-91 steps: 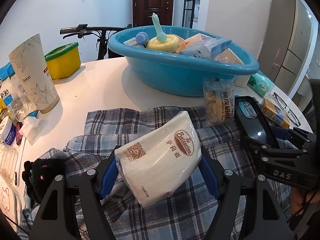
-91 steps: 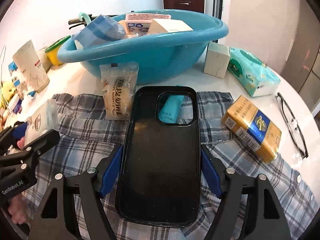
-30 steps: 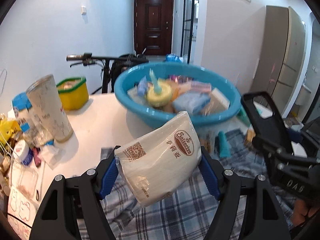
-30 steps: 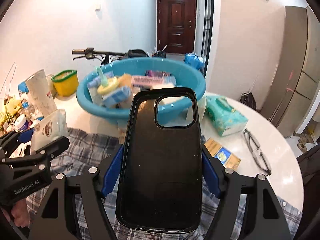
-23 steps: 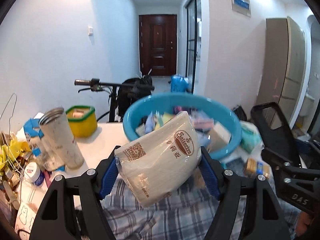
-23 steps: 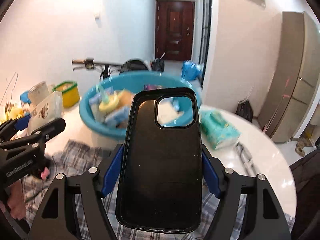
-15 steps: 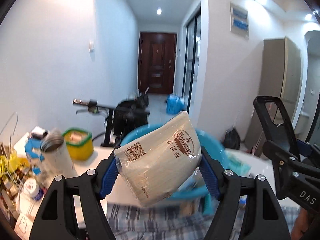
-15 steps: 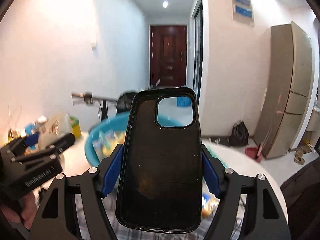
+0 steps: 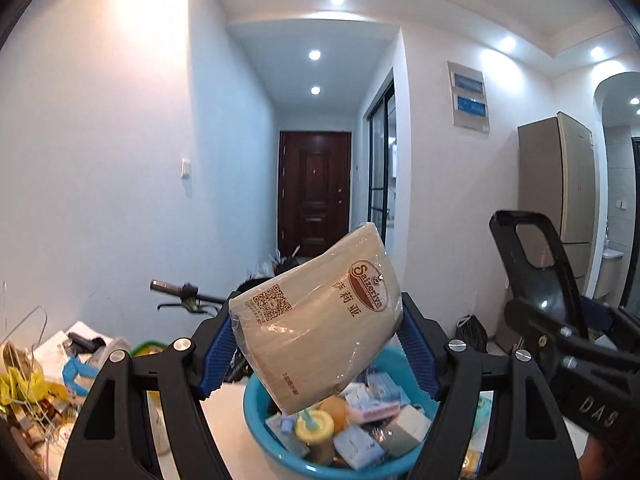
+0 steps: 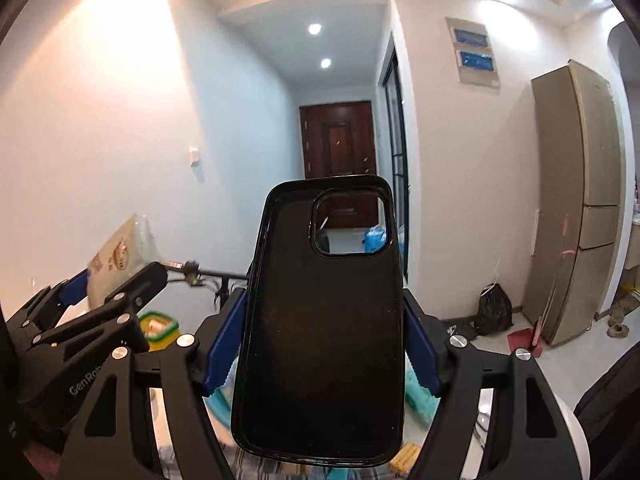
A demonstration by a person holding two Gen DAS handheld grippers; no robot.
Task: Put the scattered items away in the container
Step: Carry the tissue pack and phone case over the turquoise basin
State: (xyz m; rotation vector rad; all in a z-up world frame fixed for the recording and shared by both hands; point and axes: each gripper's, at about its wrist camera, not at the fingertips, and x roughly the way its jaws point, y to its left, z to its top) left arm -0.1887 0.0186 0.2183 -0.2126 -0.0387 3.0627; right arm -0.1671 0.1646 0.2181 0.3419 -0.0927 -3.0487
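My left gripper (image 9: 318, 354) is shut on a white napkin pack (image 9: 316, 320) with a brown logo and holds it high above the blue basin (image 9: 276, 448), which is full of small boxes and a yellow item. My right gripper (image 10: 320, 360) is shut on a black phone case (image 10: 320, 320) and holds it upright, high above the table. The right gripper with the case also shows at the right of the left wrist view (image 9: 532, 280). The left gripper with the pack shows at the left of the right wrist view (image 10: 116, 264).
A green-lidded yellow box (image 10: 158, 328) and a bicycle handlebar (image 9: 180, 292) lie beyond the table's left. Clutter with yellow bags (image 9: 24, 392) sits at the far left. A teal tissue pack (image 10: 418, 396) and plaid cloth (image 10: 272, 468) lie below the case.
Both grippers have risen from the plaid cloth to well above the basin, each keeping its item. The views have tilted up towards the hallway and ceiling.
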